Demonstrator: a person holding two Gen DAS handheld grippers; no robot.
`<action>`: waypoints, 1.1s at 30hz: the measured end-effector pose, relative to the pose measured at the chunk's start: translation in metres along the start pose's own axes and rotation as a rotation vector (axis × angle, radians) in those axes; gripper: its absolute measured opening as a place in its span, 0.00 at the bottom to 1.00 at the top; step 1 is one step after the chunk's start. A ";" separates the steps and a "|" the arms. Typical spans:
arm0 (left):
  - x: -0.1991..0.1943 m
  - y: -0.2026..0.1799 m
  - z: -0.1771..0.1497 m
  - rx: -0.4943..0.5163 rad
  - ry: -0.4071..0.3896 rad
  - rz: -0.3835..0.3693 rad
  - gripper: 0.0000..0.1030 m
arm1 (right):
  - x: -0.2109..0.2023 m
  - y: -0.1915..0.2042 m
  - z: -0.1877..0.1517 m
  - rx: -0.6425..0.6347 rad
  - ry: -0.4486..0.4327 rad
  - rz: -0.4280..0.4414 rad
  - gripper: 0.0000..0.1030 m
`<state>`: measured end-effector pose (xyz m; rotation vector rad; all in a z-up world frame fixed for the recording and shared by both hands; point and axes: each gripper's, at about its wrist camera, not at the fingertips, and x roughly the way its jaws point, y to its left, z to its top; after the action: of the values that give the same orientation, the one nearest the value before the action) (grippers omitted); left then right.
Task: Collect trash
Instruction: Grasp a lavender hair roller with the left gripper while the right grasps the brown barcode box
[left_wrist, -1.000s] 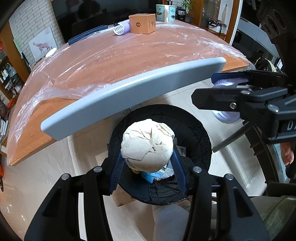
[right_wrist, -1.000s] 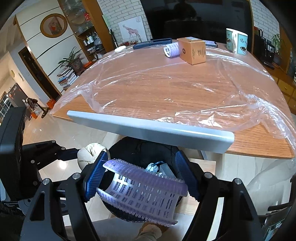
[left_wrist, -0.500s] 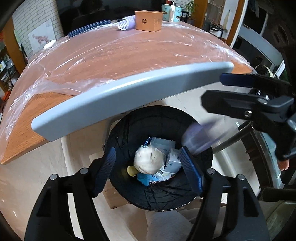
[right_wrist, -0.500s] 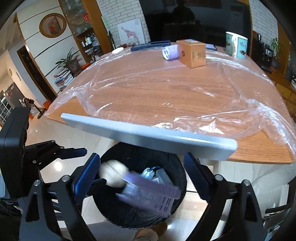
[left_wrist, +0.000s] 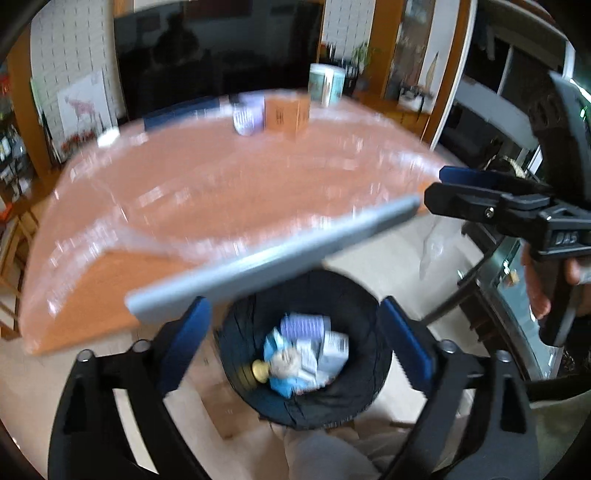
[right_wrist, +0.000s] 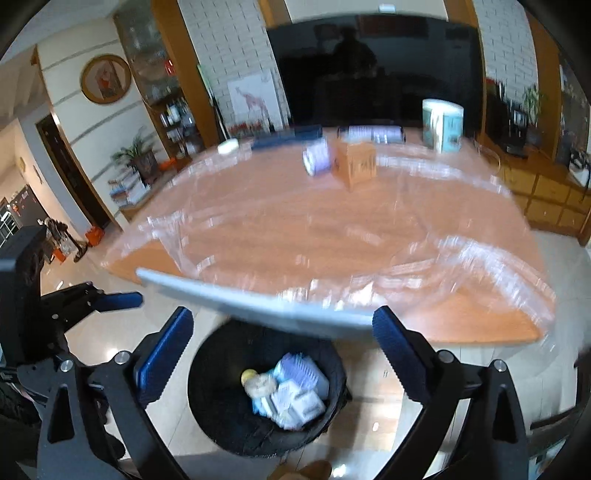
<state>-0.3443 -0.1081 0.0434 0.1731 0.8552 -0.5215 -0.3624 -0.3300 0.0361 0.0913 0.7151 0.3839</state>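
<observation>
Nearest the lenses, both tools stood spread with nothing between their blue pads: the left hand-held gripper (left_wrist: 295, 347) and the right hand-held gripper (right_wrist: 282, 350) had each just been opening, and each framed the black trash bin (left_wrist: 236, 332) on the pale floor (left_wrist: 33, 387) below. Inside the bin lay the dropped trash (left_wrist: 306, 354): a crumpled pale paper wad (right_wrist: 263, 384), a purple ribbed roller (right_wrist: 301, 367), some white and blue cartons and a small yellow piece at about 9 o'clock of the pile; blur made the smaller items hard to separate, so the yellow piece was perhaps a cap. In the left wrist view the right tool reached in from 3 o'clock, a person's hand (left_wrist: 535, 280) wrapped on its handle. In the right wrist view the left tool came in from 9 o'clock. Just beyond the bin, a grey chair back (right_wrist: 255, 302) crossed the picture, partly over the bin's far rim. Beyond it spread the wooden bench (right_wrist: 480, 325), draped with a clear plastic sheet (right_wrist: 424, 258). At the bench's far side, toward 12 o'clock, stood a brown cardboard box (right_wrist: 356, 164) with a second purple roller (right_wrist: 314, 159) just beside it at 9 o'clock, and a teal and white printed mug (right_wrist: 442, 124) toward 1 o'clock. A dark screen (right_wrist: 376, 70) filled the wall behind.
</observation>
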 end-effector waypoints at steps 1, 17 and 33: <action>-0.004 0.002 0.006 0.000 -0.017 -0.002 0.95 | -0.002 0.000 0.005 -0.021 -0.026 -0.011 0.96; 0.047 0.073 0.134 -0.012 -0.114 0.019 0.98 | 0.070 -0.004 0.095 -0.094 -0.062 -0.230 0.96; 0.176 0.086 0.204 0.145 0.047 -0.065 0.98 | 0.174 -0.075 0.129 -0.047 0.155 -0.166 0.84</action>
<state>-0.0681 -0.1700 0.0379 0.2922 0.8710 -0.6431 -0.1345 -0.3286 0.0091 -0.0429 0.8601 0.2507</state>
